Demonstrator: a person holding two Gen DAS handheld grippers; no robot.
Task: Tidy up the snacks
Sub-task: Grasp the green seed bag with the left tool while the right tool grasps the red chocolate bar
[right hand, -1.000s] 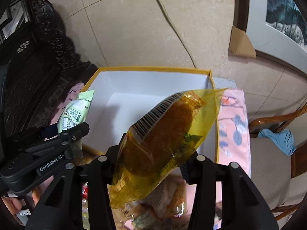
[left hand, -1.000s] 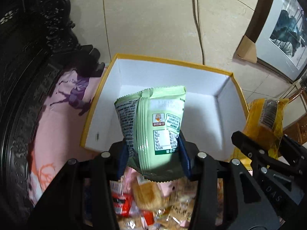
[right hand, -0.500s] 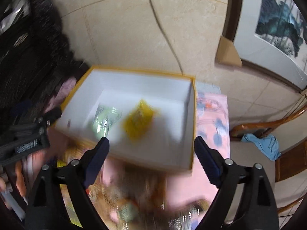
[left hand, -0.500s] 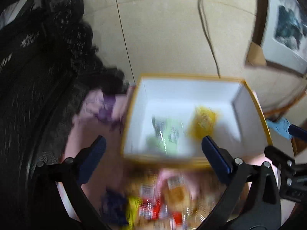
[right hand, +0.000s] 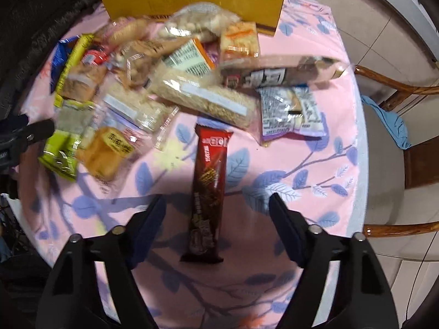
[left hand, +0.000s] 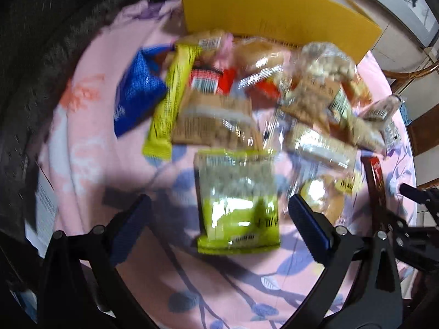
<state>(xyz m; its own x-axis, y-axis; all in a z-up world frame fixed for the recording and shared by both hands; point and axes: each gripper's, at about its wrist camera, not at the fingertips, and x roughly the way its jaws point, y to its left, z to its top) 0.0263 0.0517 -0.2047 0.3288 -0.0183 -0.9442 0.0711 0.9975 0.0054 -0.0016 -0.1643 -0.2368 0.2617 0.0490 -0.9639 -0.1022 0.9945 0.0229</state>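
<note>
Left gripper (left hand: 219, 213) angled down, jaws wide over green packet (left hand: 238, 203), right gripper (right hand: 218, 208) — wide too — straddling brown bar (right hand: 208, 189)

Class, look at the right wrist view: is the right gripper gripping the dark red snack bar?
No. The right gripper is open, jaws apart on either side of the dark red snack bar.

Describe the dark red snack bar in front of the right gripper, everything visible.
The dark red snack bar is a long, narrow, glossy foil-like wrapper, brighter red with white print at its far end, brown graphics along the middle. It looks sealed and lies flat on the pink floral tablecloth, lengthwise away from the camera. It sits centred between the open fingers of the right gripper, untouched. Its far end almost reaches the snack pile; contact unclear.
</note>
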